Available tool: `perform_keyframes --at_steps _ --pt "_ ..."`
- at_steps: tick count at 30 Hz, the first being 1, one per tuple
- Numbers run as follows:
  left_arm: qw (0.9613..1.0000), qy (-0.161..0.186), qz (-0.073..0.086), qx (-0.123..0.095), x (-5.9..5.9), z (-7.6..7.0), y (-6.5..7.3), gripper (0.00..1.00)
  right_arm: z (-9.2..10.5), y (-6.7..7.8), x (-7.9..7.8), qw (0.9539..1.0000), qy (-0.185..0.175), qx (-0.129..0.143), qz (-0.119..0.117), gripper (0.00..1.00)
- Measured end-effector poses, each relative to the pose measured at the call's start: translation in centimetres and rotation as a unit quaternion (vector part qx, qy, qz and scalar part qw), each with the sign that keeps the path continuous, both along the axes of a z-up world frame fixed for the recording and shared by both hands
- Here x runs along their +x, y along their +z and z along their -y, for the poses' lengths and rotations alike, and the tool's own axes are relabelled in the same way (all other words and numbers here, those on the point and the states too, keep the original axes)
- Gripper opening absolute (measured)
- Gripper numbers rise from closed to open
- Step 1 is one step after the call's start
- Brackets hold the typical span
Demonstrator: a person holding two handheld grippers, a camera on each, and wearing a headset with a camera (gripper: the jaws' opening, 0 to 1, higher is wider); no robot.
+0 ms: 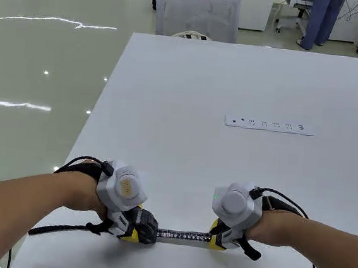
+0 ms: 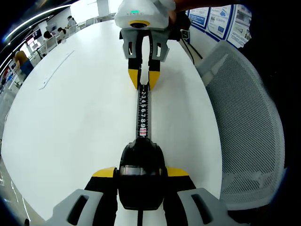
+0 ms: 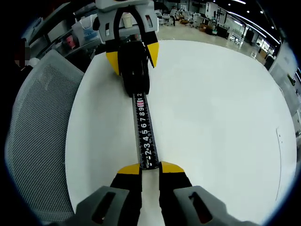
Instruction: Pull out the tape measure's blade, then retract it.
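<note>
Left gripper (image 1: 133, 232): fingers are clamped on the tape measure (image 1: 146, 226) case, at the near edge of the table (image 1: 235, 82). The blade (image 1: 183, 236) is drawn out flat, and its tip is pinched by the right gripper (image 1: 218, 240), fingers nearly together. Counted: two grippers, one tape measure, one power strip (image 1: 269, 124).

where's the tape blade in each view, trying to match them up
Head view: blade lies level at bottom centre, between left gripper and right gripper.
Left gripper view: blade runs up the middle from the black case to the right gripper.
Right gripper view: blade runs up the middle to the case.
Shared landmark: the black case, held in the left gripper.
</note>
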State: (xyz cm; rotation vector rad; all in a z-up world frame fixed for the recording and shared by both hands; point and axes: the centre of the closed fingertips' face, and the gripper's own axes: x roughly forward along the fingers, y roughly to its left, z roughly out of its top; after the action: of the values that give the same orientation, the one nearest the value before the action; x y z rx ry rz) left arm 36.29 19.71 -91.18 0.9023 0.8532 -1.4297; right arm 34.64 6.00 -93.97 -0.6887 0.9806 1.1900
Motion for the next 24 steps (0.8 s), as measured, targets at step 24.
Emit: perform_keyframes --at_steps 24 --pt "1.0 0.004 0.001 -0.004 0.0 0.0 -0.1 0.34 2.0 -0.1 -0.5 0.9999 -0.009 -0.006 -0.005 0.12"
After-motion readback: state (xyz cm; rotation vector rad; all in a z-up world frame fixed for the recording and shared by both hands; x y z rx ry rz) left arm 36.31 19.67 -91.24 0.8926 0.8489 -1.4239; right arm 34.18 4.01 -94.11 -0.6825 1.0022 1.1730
